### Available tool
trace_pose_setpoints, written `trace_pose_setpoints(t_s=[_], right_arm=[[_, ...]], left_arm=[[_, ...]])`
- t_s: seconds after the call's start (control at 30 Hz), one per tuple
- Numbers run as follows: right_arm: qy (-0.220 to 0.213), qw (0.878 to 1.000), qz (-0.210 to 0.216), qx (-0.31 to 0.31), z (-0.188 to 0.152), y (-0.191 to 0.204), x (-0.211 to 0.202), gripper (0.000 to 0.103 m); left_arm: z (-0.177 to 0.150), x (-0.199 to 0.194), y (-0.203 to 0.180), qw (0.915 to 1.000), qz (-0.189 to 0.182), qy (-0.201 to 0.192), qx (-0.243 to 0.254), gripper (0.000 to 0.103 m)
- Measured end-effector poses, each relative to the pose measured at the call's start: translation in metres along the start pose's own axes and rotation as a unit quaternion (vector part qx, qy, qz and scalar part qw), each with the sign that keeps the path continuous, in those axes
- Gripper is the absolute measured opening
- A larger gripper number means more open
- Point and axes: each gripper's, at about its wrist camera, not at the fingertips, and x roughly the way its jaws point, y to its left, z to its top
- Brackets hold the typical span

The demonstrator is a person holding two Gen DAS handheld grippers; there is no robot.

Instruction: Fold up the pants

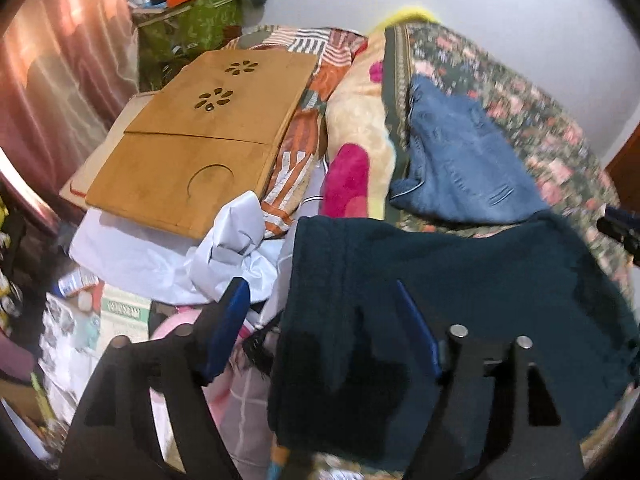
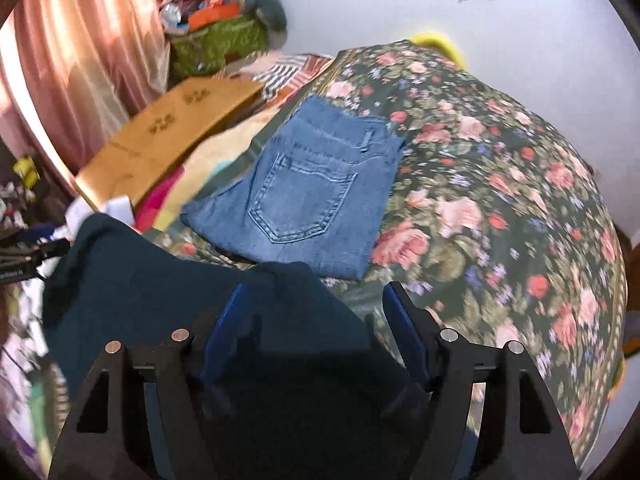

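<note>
Dark teal pants (image 2: 160, 304) lie on the flowered bed (image 2: 500, 200) just short of the folded jeans (image 2: 312, 196), under both spread, empty grippers, left gripper (image 1: 324, 328) and right gripper (image 2: 312, 320); loose cloth may spring unfolded or slide off the cluttered bedside

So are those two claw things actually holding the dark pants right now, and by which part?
Neither holds anything. The left gripper and right gripper stand open above the dark teal pants, fingers apart and not pressing the cloth.
</note>
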Motion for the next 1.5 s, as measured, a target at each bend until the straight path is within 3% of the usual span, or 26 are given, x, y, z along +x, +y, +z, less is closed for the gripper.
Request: trace_pose_setpoints(t_s=[0.3,0.43,0.6,0.67,0.73,0.83,1.0,1.2,1.3,1.5], right_arm=[[-0.034,0.999,-0.021,-0.031,-0.049,-0.008,-0.07,0.068],[-0.035,0.998,-0.031,-0.048,-0.081,-0.009,-0.084,0.068],[-0.01,1.0,-0.016,-0.018,-0.126,-0.017,-0.081,0.068],[0.006,1.0,-0.014,0.007,-0.141,-0.023,-0.074,0.068],[0.02,0.999,-0.01,0.031,-0.154,-0.028,-0.068,0.068],[0.045,0.997,-0.002,0.064,-0.173,-0.037,-0.056,0.068],[0.024,0.992,0.018,0.12,-0.185,-0.05,-0.066,0.068],[0.012,0.991,0.005,0.136,-0.191,-0.055,-0.081,0.068],[0.0,0.989,-0.001,0.148,-0.196,-0.06,-0.09,0.068],[-0.015,0.983,-0.027,0.181,-0.213,-0.076,-0.11,0.068]], left_arm=[[-0.036,-0.023,-0.001,0.9996,-0.003,0.021,-0.018,0.079],[-0.061,-0.007,0.002,0.9962,-0.015,0.065,-0.056,0.079],[-0.091,0.019,-0.001,0.9859,-0.06,0.117,-0.103,0.076],[-0.094,0.02,-0.009,0.9884,-0.043,0.108,-0.097,0.066],[-0.093,0.017,-0.019,0.9915,-0.03,0.094,-0.085,0.042],[-0.092,0.009,-0.023,0.9936,-0.01,0.067,-0.091,0.027],[-0.095,-0.011,-0.011,0.9948,0.011,0.026,-0.098,0.022],[-0.106,-0.021,0.011,0.9936,0.056,0.021,-0.096,0.013],[-0.115,-0.006,0.014,0.9934,0.03,0.057,-0.095,0.013],[-0.107,-0.03,-0.013,0.9982,0.039,0.028,-0.035,0.015]])
